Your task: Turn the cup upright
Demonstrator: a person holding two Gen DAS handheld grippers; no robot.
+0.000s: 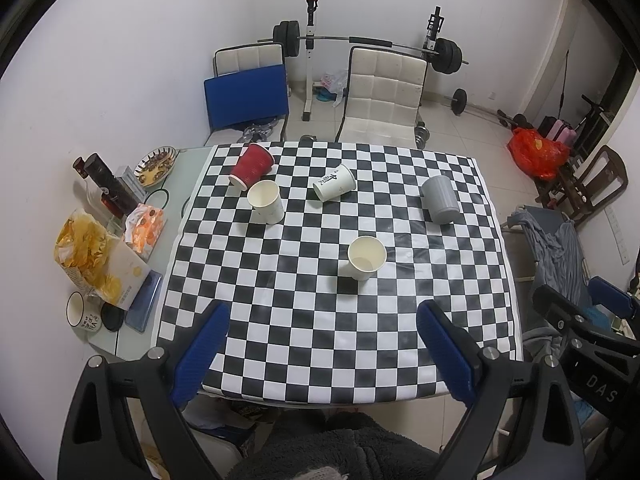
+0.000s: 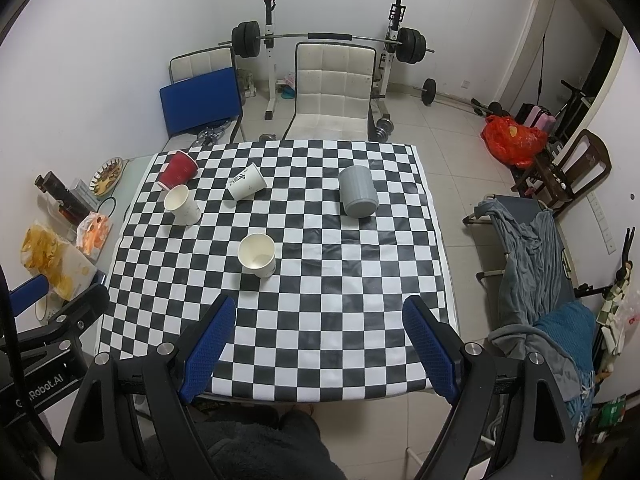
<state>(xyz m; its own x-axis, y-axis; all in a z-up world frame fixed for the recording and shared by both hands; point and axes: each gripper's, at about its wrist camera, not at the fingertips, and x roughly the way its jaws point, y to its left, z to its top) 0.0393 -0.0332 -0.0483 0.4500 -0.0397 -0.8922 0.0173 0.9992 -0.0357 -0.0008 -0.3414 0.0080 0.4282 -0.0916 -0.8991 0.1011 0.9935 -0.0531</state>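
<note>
Grey cup [image 2: 359,192] beyond open fingers [image 2: 430,350]

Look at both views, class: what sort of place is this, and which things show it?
Probably a room in someone's home, used for eating and exercise. A barbell rack stands against the wall behind two padded chairs, and a table with a checkered cloth holds cups, with snack bags beside it.

— Worktop cloth [image 1: 360,340]? Smooth checkered vinyl with a faint sheen.
— Cups? Matt paper cups [image 1: 366,258], a glossy red plastic cup [image 1: 253,168], a ribbed matt grey cup [image 2: 359,192].
</note>
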